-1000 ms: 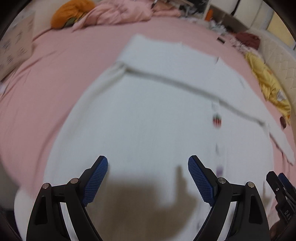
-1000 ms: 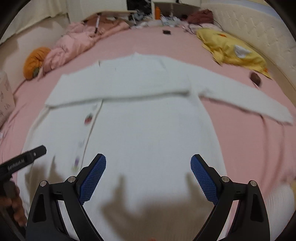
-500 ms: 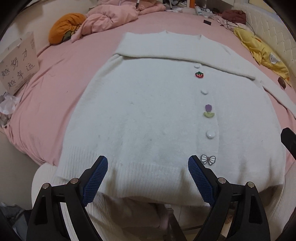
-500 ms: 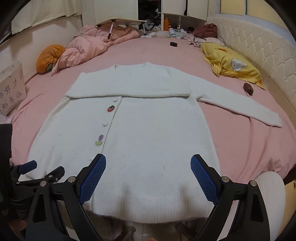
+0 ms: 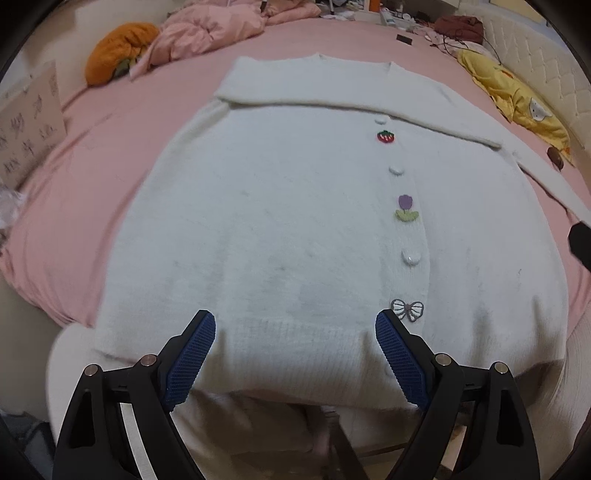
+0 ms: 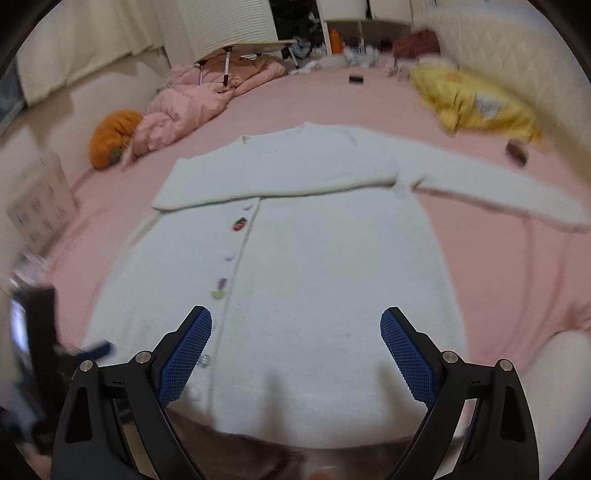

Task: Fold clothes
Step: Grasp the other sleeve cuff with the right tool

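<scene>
A white knit cardigan [image 5: 280,221] lies flat on the pink bed [image 5: 92,158], its button band carrying a strawberry, a tulip and a bow. One sleeve is folded across the chest [image 6: 280,177]; the other sleeve [image 6: 498,192] stretches out to the right. My left gripper [image 5: 295,332] hovers open over the hem, left of the bow button [image 5: 407,309]. My right gripper [image 6: 295,328] hangs open above the lower front of the cardigan [image 6: 314,280]. Nothing is between either pair of blue pads. The left gripper also shows blurred at the right wrist view's left edge [image 6: 40,332].
A crumpled pink quilt [image 5: 210,29] and an orange cushion [image 5: 118,48] lie at the far left of the bed. A yellow blanket [image 6: 476,99] and a small brown object [image 6: 517,153] sit at the right. A cardboard box [image 5: 29,125] stands left of the bed. A padded headboard [image 6: 517,48] runs behind.
Both grippers drew back from over the cardigan's middle toward its hem, so the whole garment now shows. Jaws stayed open. The right wrist view has tilted up a little.
</scene>
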The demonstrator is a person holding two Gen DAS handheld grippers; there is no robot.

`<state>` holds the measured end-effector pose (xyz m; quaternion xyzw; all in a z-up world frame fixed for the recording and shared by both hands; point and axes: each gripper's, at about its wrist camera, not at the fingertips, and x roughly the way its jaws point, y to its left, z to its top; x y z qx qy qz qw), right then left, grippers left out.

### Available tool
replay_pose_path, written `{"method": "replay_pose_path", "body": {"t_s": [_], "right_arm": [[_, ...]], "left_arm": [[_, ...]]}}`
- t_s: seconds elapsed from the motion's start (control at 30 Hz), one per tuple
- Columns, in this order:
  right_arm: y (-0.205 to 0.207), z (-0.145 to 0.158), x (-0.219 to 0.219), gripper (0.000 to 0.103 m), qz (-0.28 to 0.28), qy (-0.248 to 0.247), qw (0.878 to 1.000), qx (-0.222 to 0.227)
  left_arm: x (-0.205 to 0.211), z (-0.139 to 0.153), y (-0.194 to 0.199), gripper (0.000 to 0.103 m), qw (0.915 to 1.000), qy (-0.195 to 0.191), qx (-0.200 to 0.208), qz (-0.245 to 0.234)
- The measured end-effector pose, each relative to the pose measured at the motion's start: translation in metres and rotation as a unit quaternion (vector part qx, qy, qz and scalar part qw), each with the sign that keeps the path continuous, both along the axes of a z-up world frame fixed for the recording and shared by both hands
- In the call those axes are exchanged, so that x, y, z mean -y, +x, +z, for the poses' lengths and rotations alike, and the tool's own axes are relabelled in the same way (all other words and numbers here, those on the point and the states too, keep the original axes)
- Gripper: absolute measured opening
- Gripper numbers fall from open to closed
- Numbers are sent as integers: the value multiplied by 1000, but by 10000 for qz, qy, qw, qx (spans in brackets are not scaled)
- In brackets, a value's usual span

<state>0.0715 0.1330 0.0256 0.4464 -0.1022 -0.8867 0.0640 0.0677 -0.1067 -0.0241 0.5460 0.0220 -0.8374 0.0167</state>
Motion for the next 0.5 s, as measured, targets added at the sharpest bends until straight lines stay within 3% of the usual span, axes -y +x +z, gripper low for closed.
{"method": "replay_pose_path", "body": {"t_s": [0.13, 0.27, 0.4, 0.5], "right_arm": [[-16, -14, -55, 93, -575, -1264, 9895, 397], [-20, -15, -130, 93, -1312, -2376, 9624, 122], [-21, -18, -227, 93, -2201, -3385, 9143, -310], [-16, -25, -311, 93, -2983, -3764, 8742, -713]], "left_arm": [[-1, -16, -9, 88, 9997, 86, 207, 81], [-4, -25, -13, 88, 9996, 4, 289, 77], [-5, -30, -15, 91, 9994, -61, 347, 62], [-6, -35, -17, 98, 9991, -146, 398, 97]]}}
